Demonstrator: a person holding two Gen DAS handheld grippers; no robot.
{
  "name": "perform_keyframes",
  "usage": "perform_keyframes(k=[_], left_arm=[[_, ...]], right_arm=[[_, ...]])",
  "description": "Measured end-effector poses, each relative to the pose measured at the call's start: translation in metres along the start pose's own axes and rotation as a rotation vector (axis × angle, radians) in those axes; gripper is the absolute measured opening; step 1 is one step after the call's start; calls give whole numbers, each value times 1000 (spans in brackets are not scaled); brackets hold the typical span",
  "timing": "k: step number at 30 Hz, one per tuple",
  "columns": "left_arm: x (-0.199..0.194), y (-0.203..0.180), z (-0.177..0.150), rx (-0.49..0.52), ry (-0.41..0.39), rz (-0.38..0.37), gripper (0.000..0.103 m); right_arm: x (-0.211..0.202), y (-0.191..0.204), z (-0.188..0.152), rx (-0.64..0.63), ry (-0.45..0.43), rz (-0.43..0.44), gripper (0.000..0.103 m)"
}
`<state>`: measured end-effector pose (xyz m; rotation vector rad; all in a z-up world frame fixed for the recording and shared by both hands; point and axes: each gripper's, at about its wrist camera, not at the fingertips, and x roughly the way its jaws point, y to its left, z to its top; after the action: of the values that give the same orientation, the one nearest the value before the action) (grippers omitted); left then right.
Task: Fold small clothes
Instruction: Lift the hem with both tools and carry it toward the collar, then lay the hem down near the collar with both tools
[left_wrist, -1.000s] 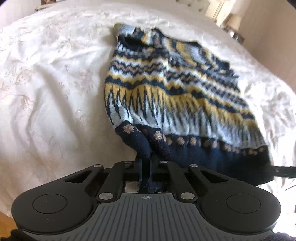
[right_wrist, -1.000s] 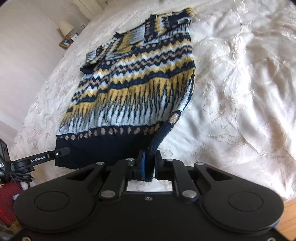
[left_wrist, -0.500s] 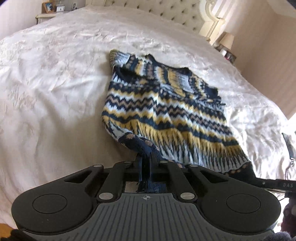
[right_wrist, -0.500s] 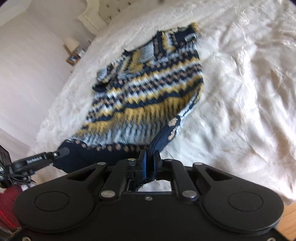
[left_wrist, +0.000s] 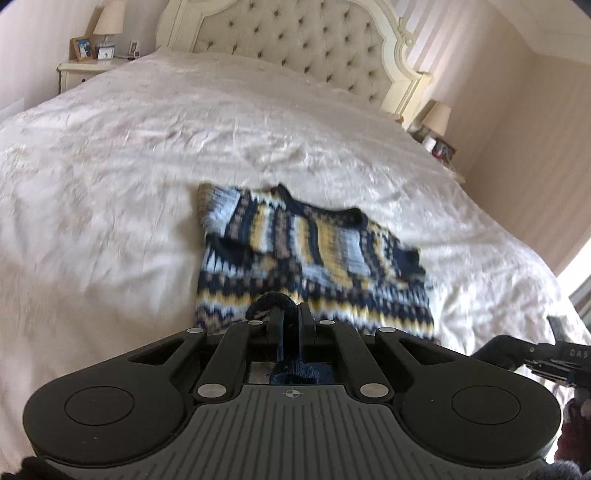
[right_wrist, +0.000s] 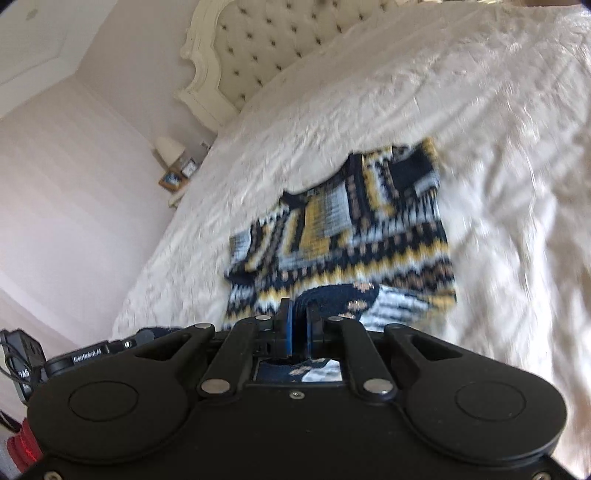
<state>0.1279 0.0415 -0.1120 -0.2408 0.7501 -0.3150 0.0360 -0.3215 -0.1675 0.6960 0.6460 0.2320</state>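
Both grippers, left gripper and right gripper, pinch the navy hem of the patterned sweater, lifted over its body on the white bedspread; thin grips could slip, skewing the fold.

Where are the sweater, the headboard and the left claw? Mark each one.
sweater (left_wrist: 295, 236), left wrist view, on the striped upper part.
headboard (left_wrist: 295, 40), left wrist view, on the tufted panel.
left claw (left_wrist: 290, 314), left wrist view, between its fingertips.
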Motion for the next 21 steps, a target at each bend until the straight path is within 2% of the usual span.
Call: perform_keyframes(k=[7,16,21], left_arm=[[34,9,51,3,-21,-26,6],[87,16,115,22,-41,-67,6],[126,18,139,14,-10,-54,6]], right_arm=[[32,1,52,29,-65,-16,14],[76,-2,114,47,-143,-80,14],[109,-12,142,67,-134,-110,14]])
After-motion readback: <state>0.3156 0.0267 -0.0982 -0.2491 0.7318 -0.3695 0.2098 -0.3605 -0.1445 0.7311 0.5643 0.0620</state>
